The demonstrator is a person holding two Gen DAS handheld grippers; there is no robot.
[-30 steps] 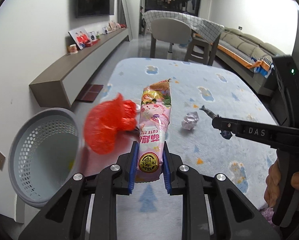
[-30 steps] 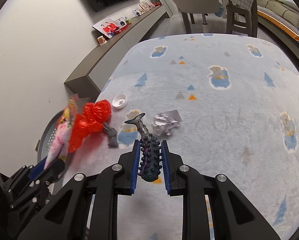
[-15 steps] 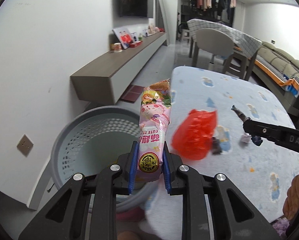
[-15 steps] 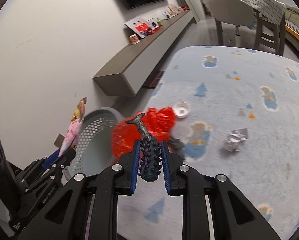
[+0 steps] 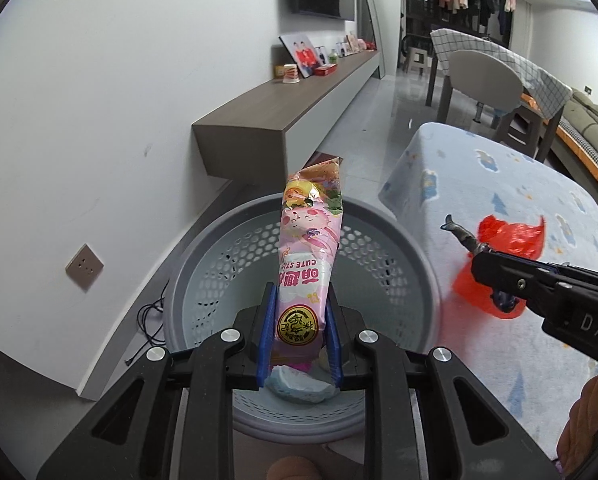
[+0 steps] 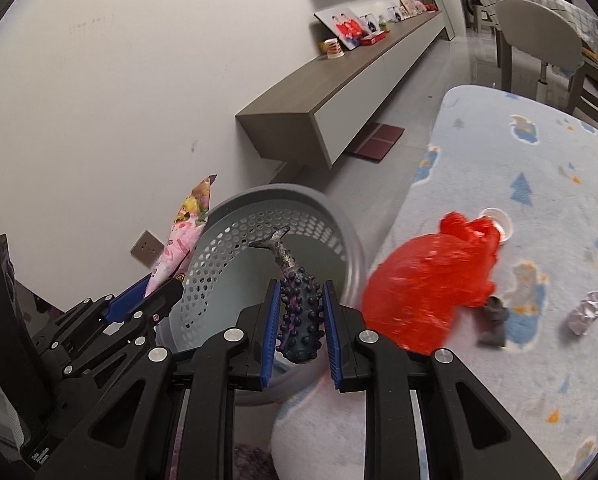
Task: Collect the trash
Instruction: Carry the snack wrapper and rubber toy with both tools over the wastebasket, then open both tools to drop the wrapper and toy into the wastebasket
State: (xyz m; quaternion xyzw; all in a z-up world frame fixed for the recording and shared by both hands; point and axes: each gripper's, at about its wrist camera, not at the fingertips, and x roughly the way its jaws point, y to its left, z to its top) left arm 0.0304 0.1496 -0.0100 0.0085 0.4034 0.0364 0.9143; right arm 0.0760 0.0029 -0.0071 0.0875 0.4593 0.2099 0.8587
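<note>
My left gripper (image 5: 299,332) is shut on a pink snack wrapper (image 5: 309,248) and holds it upright over the grey perforated basket (image 5: 411,256). My right gripper (image 6: 299,320) is shut on a dark knobbly fish-shaped toy (image 6: 299,308), held over the basket's (image 6: 339,224) near rim. In the right wrist view the left gripper (image 6: 151,292) with the wrapper (image 6: 183,232) shows at the left. A red plastic bag (image 6: 435,276) lies at the left edge of the blue-patterned table (image 6: 539,208). The bag also shows in the left wrist view (image 5: 511,240).
On the table are a crumpled foil piece (image 6: 585,312), a small grey scrap (image 6: 495,320) and a white cap (image 6: 499,224). Some trash (image 5: 299,386) lies in the basket bottom. A wall shelf (image 5: 283,108) runs behind; chairs (image 5: 483,76) stand beyond.
Both grippers have swung left from above the table to over the basket, still holding the wrapper and the toy. The basket now fills the middle of both views.
</note>
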